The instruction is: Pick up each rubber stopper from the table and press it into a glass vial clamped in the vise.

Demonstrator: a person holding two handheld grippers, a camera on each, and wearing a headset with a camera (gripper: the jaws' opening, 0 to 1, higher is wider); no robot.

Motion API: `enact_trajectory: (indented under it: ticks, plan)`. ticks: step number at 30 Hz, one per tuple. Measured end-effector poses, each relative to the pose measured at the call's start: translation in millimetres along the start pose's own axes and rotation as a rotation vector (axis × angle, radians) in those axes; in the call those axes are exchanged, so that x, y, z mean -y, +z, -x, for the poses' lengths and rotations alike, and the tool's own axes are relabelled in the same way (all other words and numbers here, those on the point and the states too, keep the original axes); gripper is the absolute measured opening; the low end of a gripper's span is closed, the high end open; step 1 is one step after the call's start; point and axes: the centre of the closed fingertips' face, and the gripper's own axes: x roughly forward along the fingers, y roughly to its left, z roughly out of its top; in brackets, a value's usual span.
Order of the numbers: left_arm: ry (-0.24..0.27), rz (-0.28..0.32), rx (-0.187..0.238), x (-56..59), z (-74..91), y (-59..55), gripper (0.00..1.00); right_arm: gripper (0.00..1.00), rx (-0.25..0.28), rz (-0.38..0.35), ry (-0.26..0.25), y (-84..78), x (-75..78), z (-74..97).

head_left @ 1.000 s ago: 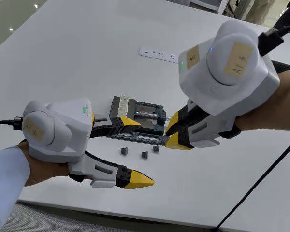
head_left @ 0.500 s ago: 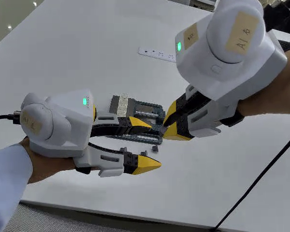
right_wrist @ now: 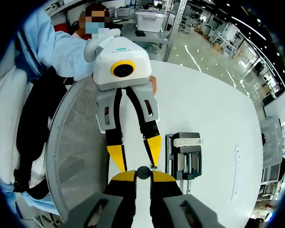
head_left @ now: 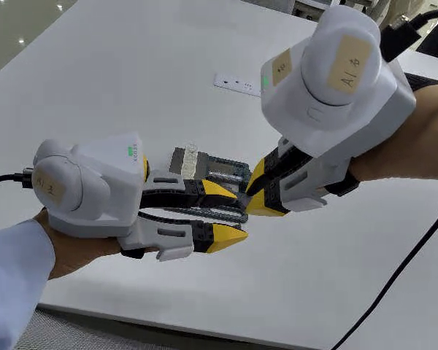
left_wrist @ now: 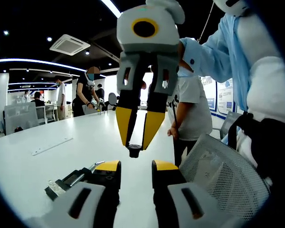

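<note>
Right gripper view: my right claw (right_wrist: 142, 176) is clenched on a rubber stopper (right_wrist: 143, 172), a small dark round plug seen end-on between the yellow tips.
Stopper from the side: in the left gripper view it is a short dark stub hanging under the right claw's tips; it is too small for me to tell the taper.
Stopper's place: held in the air above the counter (head_left: 131, 73), just beside the vise (right_wrist: 185, 161) and not yet over it.
Left claw (head_left: 239, 215): released, jaws apart, grasping nothing, just beside the vise with its tips near the right claw.
Vise: dark metal with a pale piece at one jaw; whether that is the glass vial I cannot tell.
Step in hand: as I judge it, carrying the stopper to the vial's mouth.
Doing it well: I'd find the mouth first and square the stopper over it. Then I'd press straight along the vial's axis — a tilted push could skid off the glass or cock the plug.
Grip: firm, but not squashing the rubber.
Spare claw: keep it out of the path to the vise.
</note>
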Motion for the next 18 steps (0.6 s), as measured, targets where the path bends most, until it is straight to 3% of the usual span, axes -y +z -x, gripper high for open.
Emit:
enact_trajectory:
  ticks: [18]
  plan:
    - [0.015,0.002,-0.003,-5.8,-0.2,0.9,0.08,0.07,0.01,-0.028,0.019,-1.1,3.5,-7.1]
